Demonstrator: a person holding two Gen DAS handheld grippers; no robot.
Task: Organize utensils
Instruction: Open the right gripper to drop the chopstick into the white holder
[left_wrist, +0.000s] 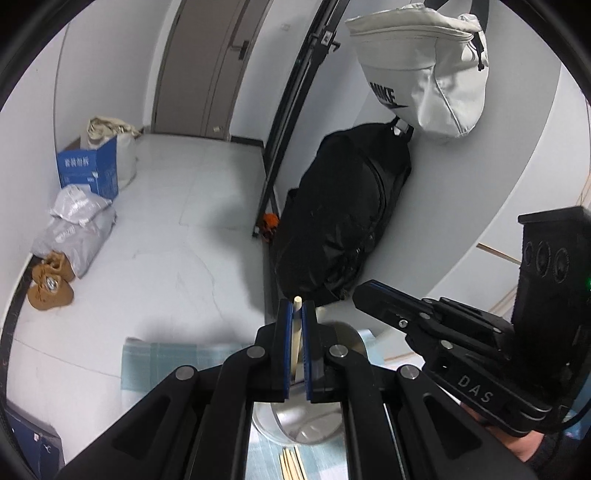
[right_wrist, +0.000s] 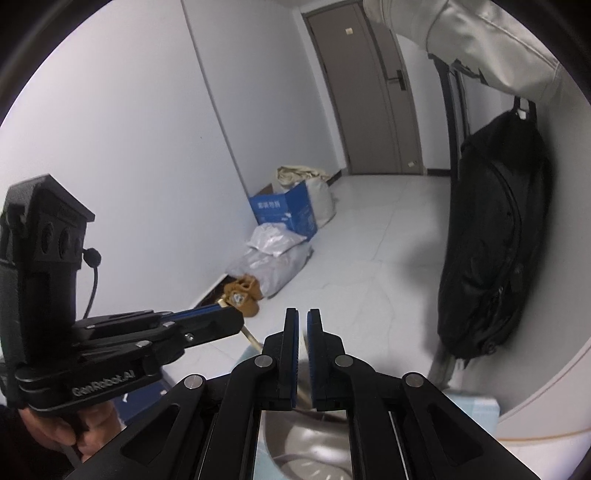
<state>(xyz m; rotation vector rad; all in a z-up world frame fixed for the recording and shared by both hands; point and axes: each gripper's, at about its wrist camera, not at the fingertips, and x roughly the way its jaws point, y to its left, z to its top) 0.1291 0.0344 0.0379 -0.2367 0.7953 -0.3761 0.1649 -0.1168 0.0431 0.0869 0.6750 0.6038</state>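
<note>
my left gripper (left_wrist: 297, 314), clamped on a pale wooden chopstick (left_wrist: 296, 332) standing near-upright, hangs directly above the round steel container (left_wrist: 295, 424); right gripper (right_wrist: 303, 325) empty, fingers nearly together.

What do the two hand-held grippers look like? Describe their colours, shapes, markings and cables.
Both are black, angular linkage frames with silver pivot pins and blue-lined fingers. The left gripper bears raised "GenRobot.AI" lettering and a thin black cable with a round plug. The right gripper reads "DAS" and has three round recesses and a small green light on its upright block.
</note>
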